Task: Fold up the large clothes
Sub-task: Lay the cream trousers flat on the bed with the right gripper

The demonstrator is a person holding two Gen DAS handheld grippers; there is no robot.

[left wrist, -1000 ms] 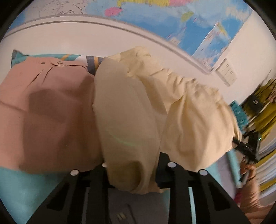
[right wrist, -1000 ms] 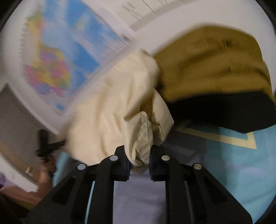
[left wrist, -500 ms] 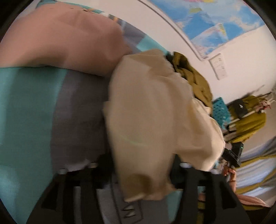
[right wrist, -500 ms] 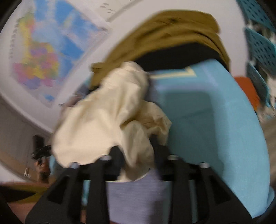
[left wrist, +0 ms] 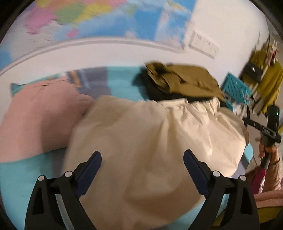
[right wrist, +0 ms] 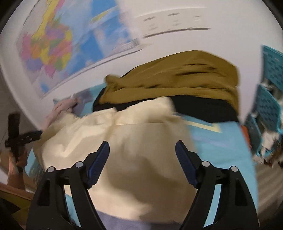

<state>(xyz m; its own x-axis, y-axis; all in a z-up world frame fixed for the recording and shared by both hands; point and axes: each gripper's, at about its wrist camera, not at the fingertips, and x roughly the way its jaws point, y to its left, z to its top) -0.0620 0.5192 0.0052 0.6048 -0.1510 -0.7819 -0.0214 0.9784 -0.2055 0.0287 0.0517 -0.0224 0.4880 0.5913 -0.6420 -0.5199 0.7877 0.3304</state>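
- Left wrist view: the left gripper (left wrist: 142,159) stands with its jaws spread wide. They have just been opening, and the cream garment (left wrist: 150,141) lies slack beneath and between the fingers (left wrist: 92,164) with neither pad pressing on it.
- Right wrist view: the right gripper (right wrist: 142,153) is likewise parted, its jaws having just opened. The same cream garment (right wrist: 123,141) sits loose under the gap — nothing is clamped.
- The cream garment is heaped in a rumpled mound on the turquoise bedspread (left wrist: 16,177), in front of both grippers.
- To its left, touching it, lies a pink garment (left wrist: 35,120).
- Behind it sits an olive-brown garment (left wrist: 185,79) piled on top of something black (right wrist: 203,109); the cream cloth's far edge overlaps that pile.
- A world map (left wrist: 106,16) hangs on the white wall behind the bed, blurred.
- At the right edge of the left view, the person's hand (left wrist: 270,152) grips the other tool's handle — a pink sleeve shows below it.
- Teal perforated crates (right wrist: 272,85) stand at the right.
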